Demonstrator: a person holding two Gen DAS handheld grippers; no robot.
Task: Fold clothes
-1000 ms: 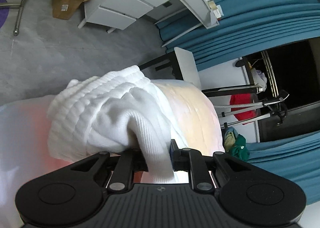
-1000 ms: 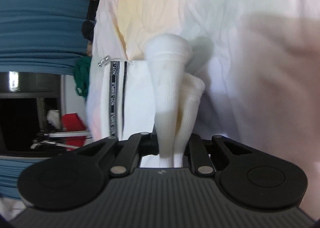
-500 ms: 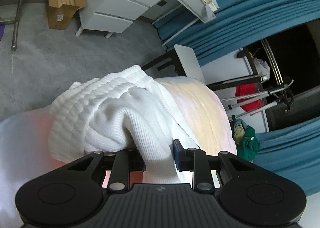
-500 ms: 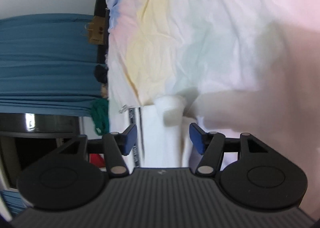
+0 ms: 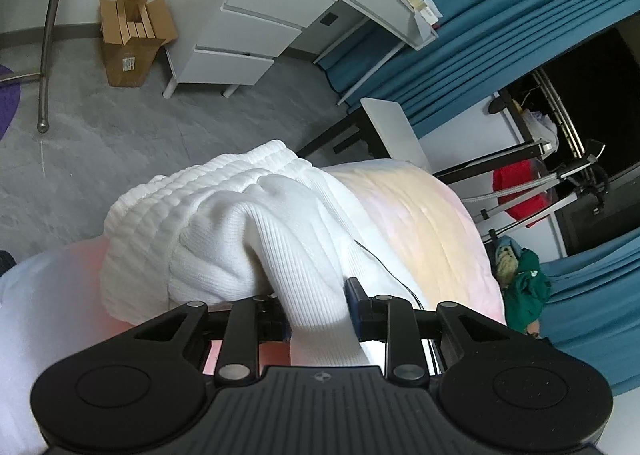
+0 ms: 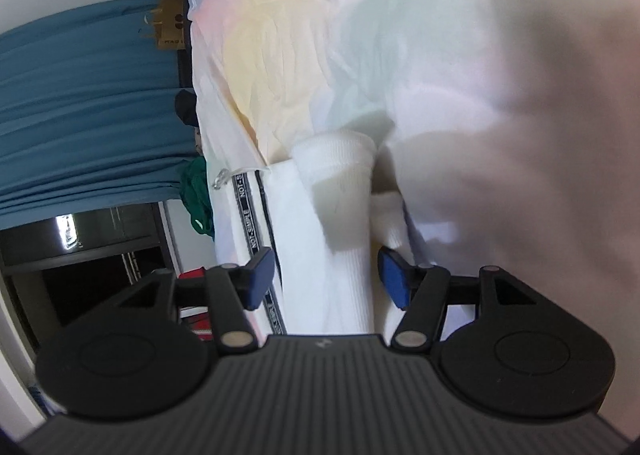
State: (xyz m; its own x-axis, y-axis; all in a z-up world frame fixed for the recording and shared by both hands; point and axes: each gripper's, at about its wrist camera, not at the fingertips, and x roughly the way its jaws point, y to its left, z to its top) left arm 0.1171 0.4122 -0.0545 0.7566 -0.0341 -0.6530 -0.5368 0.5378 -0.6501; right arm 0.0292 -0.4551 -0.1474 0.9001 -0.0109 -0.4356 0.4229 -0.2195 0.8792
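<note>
Left wrist view: the left gripper (image 5: 318, 309) is clamped on a ribbed cuff of the white knit garment (image 5: 240, 223), the fabric pinched tight between its blue-padded fingers (image 5: 354, 305) and trailing back over the gripper body. The rest of the garment lies bunched in a heap just ahead of the gripper, resting on the pastel sheet (image 5: 424, 227) that covers the work surface. Beyond the sheet's far edge stand a white drawer unit (image 5: 240, 35) and an open cardboard box (image 5: 132, 35) on the grey floor, with teal curtains (image 5: 480, 23) to the right of the drawers.

In the right wrist view, the right gripper (image 6: 326, 273) stands wide, its blue pads (image 6: 262, 273) well apart. A white ribbed sleeve (image 6: 344, 207) runs up between them without being pinched; whether it brushes either pad cannot be told. Just left of the sleeve, a black-and-white lettered band (image 6: 250, 223) runs along the garment, all of it lying on the same pastel sheet (image 6: 360, 35).
</note>
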